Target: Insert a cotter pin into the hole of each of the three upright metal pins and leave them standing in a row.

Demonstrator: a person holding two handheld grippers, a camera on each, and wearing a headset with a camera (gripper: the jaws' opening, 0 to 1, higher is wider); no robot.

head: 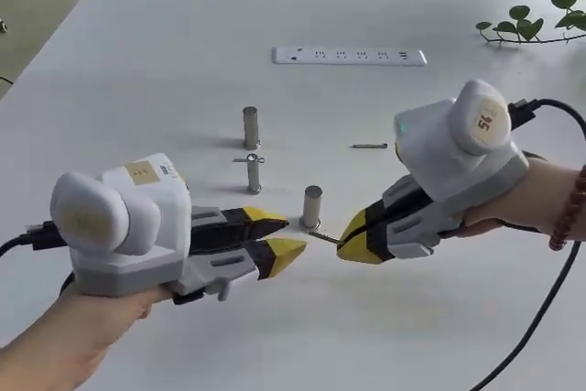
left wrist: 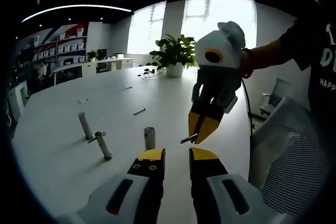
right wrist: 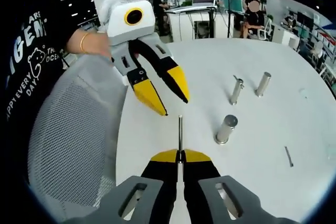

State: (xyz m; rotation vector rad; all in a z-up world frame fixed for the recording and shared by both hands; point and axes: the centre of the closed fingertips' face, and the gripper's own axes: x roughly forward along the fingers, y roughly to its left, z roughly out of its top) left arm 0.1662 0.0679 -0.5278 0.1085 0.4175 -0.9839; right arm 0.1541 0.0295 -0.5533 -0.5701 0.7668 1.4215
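Observation:
Three upright metal pins stand on the white table. The far pin [head: 251, 127] is bare, and the middle pin [head: 254, 174] has a cotter pin through its top. The near pin [head: 312, 207] [right wrist: 227, 128] [left wrist: 150, 137] is bare. My right gripper [head: 343, 246] [right wrist: 180, 156] is shut on a cotter pin [head: 322, 236] [right wrist: 180, 129], whose free end points at the near pin's base from the right. My left gripper [head: 293, 233] [left wrist: 176, 155] is open, just left of the near pin, with nothing between its jaws.
A loose cotter pin [head: 370, 146] [left wrist: 139, 112] lies on the table right of the pins. A white power strip [head: 349, 56] lies further back and a plant [head: 540, 16] trails in at the far right corner. A mesh chair [right wrist: 79, 129] stands beside the table.

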